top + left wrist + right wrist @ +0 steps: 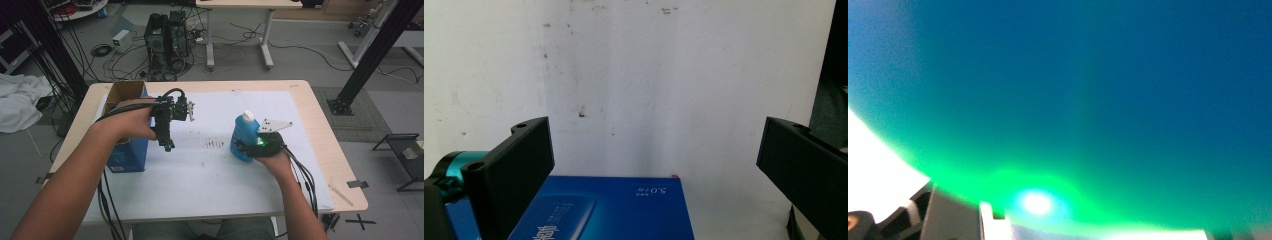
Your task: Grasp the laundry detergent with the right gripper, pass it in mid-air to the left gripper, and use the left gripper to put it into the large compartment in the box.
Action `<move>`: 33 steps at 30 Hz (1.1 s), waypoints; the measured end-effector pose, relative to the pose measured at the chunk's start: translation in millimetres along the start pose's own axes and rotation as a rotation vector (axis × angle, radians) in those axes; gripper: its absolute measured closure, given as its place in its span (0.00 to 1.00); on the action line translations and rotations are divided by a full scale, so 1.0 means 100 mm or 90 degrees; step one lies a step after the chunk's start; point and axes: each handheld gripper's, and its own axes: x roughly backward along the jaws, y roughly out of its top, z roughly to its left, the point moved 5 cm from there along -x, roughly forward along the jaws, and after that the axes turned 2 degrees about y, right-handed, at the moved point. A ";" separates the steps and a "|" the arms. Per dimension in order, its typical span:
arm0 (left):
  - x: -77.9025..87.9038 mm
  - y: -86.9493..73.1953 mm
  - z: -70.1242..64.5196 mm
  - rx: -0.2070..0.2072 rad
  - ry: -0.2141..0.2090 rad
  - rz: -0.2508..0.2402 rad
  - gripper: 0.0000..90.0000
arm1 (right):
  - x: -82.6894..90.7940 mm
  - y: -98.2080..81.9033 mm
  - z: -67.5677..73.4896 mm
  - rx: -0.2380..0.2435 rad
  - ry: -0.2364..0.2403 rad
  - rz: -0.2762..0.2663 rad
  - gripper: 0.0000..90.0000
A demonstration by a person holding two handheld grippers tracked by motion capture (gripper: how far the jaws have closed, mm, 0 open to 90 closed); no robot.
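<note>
A blue bottle point(242, 136) with a white cap stands upright right of the table's middle. My right gripper point(251, 148) reaches it from the near right side and is shut on its lower body; a green light glows on the gripper. In the right gripper view the bottle's blue wall point(1108, 75) sits right against the lens. A tall blue box point(128, 152) with an open brown top stands at the left. My left gripper point(168, 145) hangs just right of it, pointing down, above the table. Its jaws point(656, 131) stand wide open and empty over the box's corner point(624, 210).
A white sheet point(210, 175) with small dark marks covers most of the wooden table point(320, 150). Cables trail from both grippers off the near edge. On the floor beyond stand computer towers point(167, 42), loose cables and black frame posts point(372, 55).
</note>
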 end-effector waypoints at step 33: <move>0.11 0.20 0.01 -0.017 0.010 0.008 0.02 | 0.25 0.26 0.14 0.052 0.081 -0.019 0.50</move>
